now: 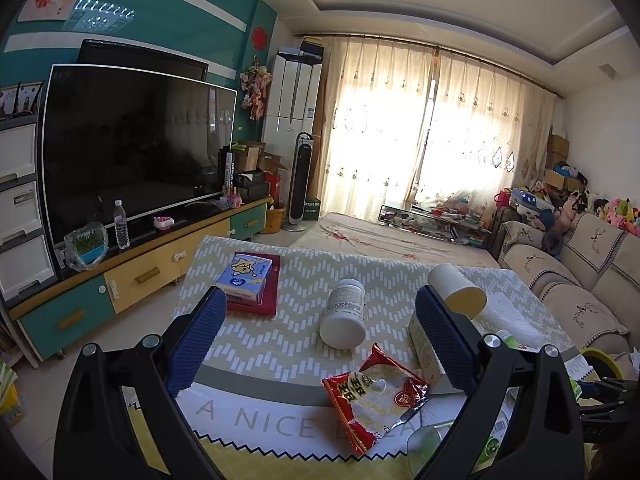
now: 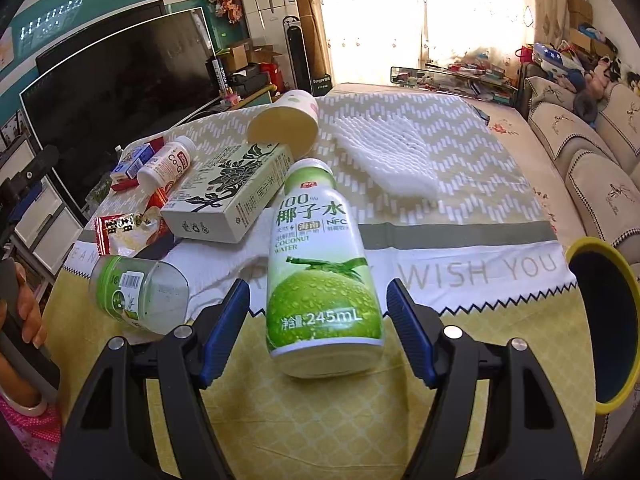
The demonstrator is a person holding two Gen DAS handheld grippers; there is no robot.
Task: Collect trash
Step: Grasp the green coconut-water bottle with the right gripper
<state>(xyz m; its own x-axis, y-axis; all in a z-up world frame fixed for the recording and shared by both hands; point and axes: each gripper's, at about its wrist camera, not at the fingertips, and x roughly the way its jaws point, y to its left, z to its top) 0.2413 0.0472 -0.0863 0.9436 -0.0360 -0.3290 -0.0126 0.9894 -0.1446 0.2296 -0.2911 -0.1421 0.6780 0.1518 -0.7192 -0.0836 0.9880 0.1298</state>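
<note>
Coconut water bottle (image 2: 320, 264) lies between our right gripper's (image 2: 316, 328) released jaws, yellow-rimmed bin (image 2: 624, 320) at three o'clock.

Sunlit curtains (image 1: 420, 128), teal wall (image 1: 160, 20), beige sofa (image 1: 576, 280)

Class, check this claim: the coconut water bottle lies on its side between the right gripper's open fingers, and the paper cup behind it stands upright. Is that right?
Not quite. The paper cup is tipped over on its side, as the right wrist view shows. The coconut water bottle does lie on its side between the open fingers of the right gripper.
</note>
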